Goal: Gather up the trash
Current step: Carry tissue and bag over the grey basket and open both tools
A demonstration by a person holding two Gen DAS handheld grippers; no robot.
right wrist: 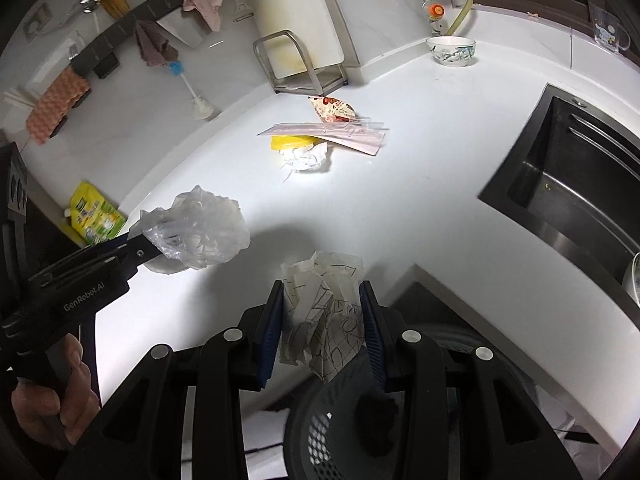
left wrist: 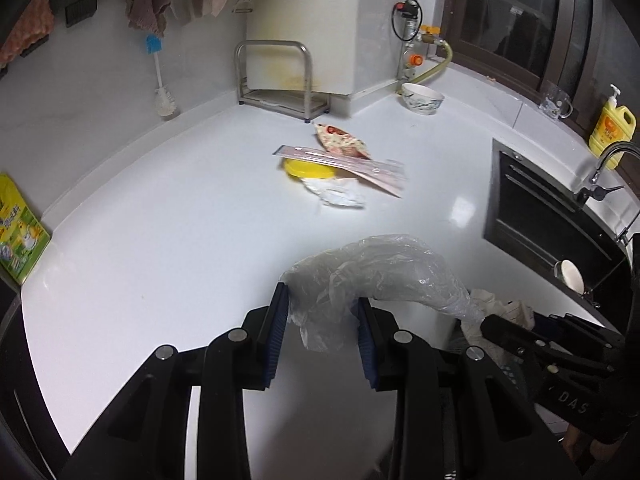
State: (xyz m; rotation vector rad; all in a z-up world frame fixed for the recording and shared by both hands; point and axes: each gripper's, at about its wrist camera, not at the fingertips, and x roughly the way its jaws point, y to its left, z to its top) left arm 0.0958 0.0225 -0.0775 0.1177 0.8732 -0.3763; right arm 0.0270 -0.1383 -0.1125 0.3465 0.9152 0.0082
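While the left tongs (left wrist: pixel 322 320) pinch a crumpled clear plastic bag (left wrist: pixel 376 276), its length trailing rightward above the white tabletop (left wrist: pixel 160 240), the right tongs (right wrist: pixel 322 320) clamp a crumpled line-printed paper wrapper (right wrist: pixel 320 312) hanging lengthwise. Only the right wrist view shows the dark mesh bin (right wrist: pixel 320 432) beneath it and the person's hand (right wrist: pixel 48 392).

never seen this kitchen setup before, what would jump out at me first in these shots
Two black grippers fill the foreground: the left gripper pinches a crumpled clear plastic bag, the right gripper a crumpled line-printed paper wrapper above a dark mesh waste basket. Further back on the white countertop lies a small heap of trash: a round yellow lid, crumpled white paper and a flat pink wrapper.
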